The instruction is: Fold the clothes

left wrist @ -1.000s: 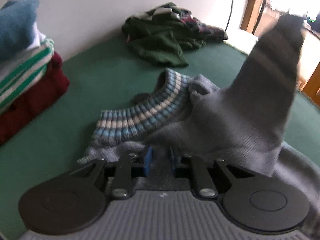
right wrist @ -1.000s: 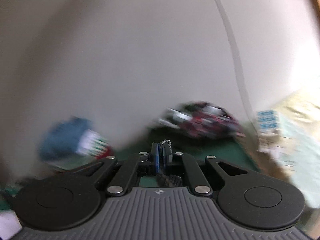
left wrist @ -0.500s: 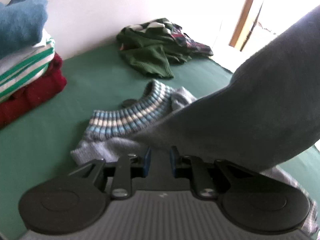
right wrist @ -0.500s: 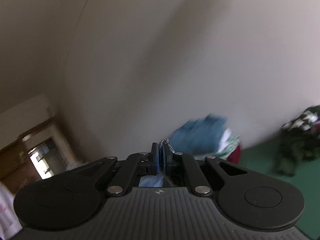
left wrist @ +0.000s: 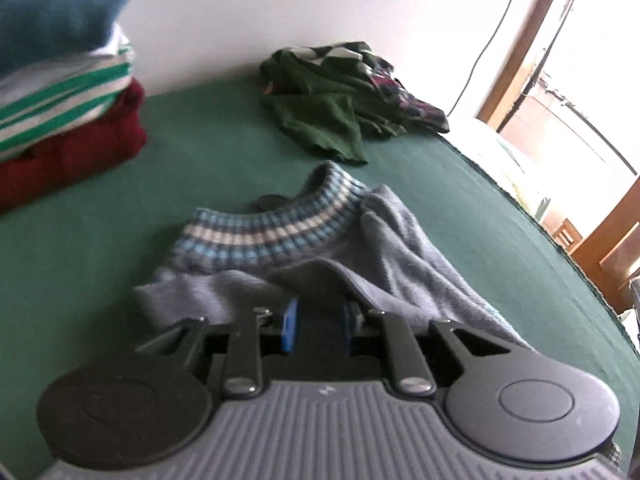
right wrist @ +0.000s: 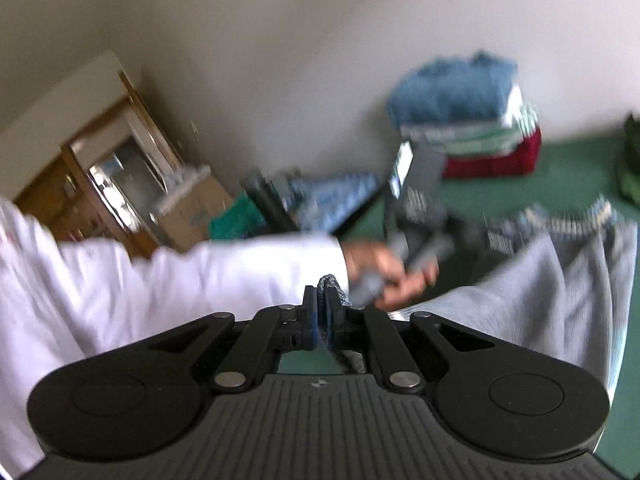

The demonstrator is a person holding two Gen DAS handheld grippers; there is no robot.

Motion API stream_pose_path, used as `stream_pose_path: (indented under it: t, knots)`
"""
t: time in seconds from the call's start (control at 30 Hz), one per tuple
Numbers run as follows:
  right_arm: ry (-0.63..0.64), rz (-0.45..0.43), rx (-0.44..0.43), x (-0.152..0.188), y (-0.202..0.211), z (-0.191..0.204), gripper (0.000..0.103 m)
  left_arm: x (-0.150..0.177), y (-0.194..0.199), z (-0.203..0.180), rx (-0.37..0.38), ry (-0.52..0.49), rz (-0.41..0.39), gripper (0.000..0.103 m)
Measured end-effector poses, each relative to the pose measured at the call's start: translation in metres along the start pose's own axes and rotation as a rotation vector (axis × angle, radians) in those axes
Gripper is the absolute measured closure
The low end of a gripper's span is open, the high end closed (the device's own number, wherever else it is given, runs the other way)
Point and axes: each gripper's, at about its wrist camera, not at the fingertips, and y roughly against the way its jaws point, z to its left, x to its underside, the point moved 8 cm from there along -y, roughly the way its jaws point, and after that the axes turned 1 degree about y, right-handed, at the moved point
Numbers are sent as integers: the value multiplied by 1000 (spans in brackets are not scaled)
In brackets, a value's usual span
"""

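A grey sweater (left wrist: 400, 248) with a blue-and-white striped collar (left wrist: 272, 232) lies crumpled on the green table (left wrist: 200, 152). My left gripper (left wrist: 318, 316) sits low at the sweater's near edge. Its jaws are opening, and a dark fold of the knit still fills the gap between the blue pads (left wrist: 290, 328). My right gripper (right wrist: 322, 300) is shut on a bit of grey knit edge (right wrist: 330, 282) that pokes up above its tips. The sweater's body (right wrist: 560, 280) hangs to its right. A hand (right wrist: 392, 272) in a white sleeve (right wrist: 200, 272) holds the blurred left gripper beyond.
A folded stack of blue, green-striped and red clothes (left wrist: 60, 92) stands at the back left by the wall. A heap of dark green clothes (left wrist: 332, 108) lies at the back. The table's edge (left wrist: 540, 228) runs down the right. A wooden cabinet (right wrist: 100, 184) and boxes stand beyond.
The right wrist view swung from the wall round to the sleeve and hand. The grey fabric lifted at the right of the left view is gone from there. The left pads stand a little wider.
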Motion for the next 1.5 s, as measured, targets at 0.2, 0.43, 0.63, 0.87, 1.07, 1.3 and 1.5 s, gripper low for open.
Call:
stream_pose_path:
  t: [0.2,0.43,0.63,0.87,1.07,1.3,1.5]
  knots:
    - [-21,152,51,54,-7,-6,99,8,19,19,-6,34,10,78]
    - [-50,265,68,85,-4,-11,99,23,29,12,81,64,40,71]
    - [-19,313,121,95,-7,-20,99,27,27,-2,105,46,44,50]
    - [93,359,195,107,-18,-14,93,25,16,-6,74,61,48,38]
    - [143,273,209,95,-26,0,63,23,4,-19,61,52,62,51]
    - [231,367,203,125,-68,11,65,25,5,-26,45,41,51,95]
    - [216,396,245,124,-59,-4,96,19,19,-24,25,58,7,103]
